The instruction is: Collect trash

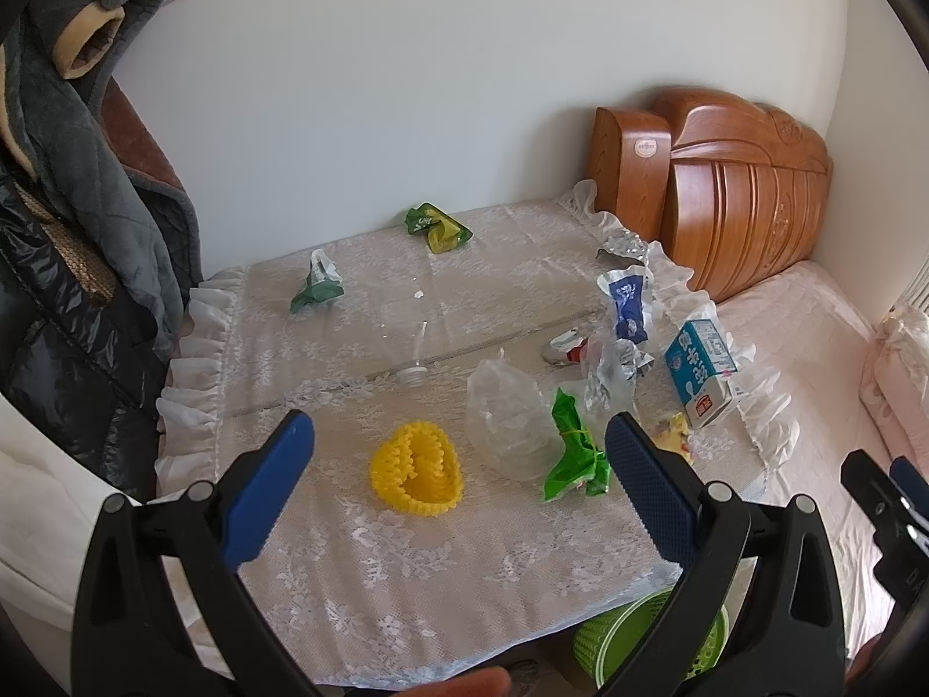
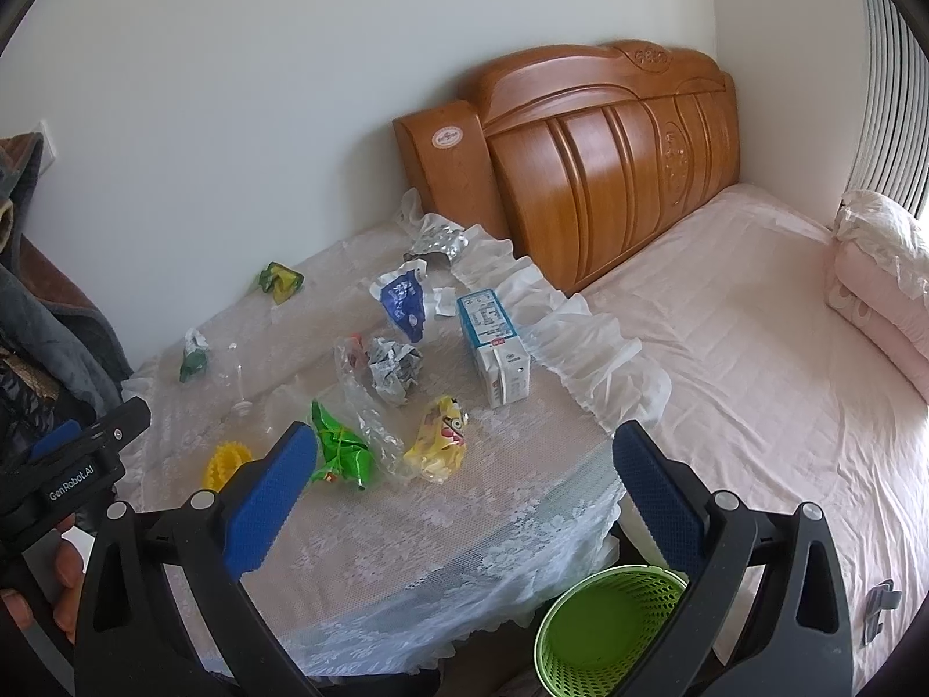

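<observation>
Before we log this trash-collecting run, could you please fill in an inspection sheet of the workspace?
Surface: lace-covered table, fully littered.
Job's things: milk carton upright; yellow foam net; green wrapper; clear bottle lying; yellow cartoon packet; green bin on the floor below the table edge, looks empty.
Clutter: nothing seen beyond the litter.
Grippers: left gripper and right gripper both open, holding nothing.
Cables: nothing seen.
Surroundings: bed, wooden headboard, hanging coats.
</observation>
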Tool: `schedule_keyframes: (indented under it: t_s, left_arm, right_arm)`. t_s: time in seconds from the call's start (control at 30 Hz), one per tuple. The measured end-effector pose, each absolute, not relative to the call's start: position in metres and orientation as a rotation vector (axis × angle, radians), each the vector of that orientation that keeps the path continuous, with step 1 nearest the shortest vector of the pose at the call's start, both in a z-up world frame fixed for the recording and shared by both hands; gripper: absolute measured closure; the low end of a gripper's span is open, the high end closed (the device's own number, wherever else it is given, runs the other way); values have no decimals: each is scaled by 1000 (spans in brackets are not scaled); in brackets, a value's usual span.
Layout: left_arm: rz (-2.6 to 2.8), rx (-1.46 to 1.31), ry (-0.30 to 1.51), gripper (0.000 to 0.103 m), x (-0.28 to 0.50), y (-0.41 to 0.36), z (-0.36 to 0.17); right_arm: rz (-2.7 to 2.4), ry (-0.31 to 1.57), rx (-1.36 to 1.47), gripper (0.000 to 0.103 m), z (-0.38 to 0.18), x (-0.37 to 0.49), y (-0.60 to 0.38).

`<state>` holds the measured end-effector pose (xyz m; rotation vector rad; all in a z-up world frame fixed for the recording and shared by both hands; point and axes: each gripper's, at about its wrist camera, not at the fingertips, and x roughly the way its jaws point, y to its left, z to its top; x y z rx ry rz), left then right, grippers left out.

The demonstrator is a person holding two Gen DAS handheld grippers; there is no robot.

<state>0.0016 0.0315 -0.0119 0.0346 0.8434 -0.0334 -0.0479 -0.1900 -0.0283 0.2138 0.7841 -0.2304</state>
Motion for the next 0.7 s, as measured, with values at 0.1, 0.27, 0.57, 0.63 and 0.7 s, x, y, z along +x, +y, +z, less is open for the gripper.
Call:
schedule_keyframes:
  t_s: [0.1,0.27,0.57,0.63,0.7]
  left_arm:
    - [-58,25,857,6,4,46,-24]
    - [-97,-4,888,6,7,76,-54]
    - [-149,38,980,7,24,100,-114]
    - [-169,75,988,7,30,94,-126]
    - [-182,121,1007,7,39,87,-140]
  right_arm:
    - [-213,789,205,2,-33,-47,-186]
    - [-169,808,187,2,-53,-43,-173]
    - [-135,904,212,2,-98,-31,-157]
    - [-142,924,217,2,-107,-29,-156]
    - [-150,944,217,2,-114,-26,-155]
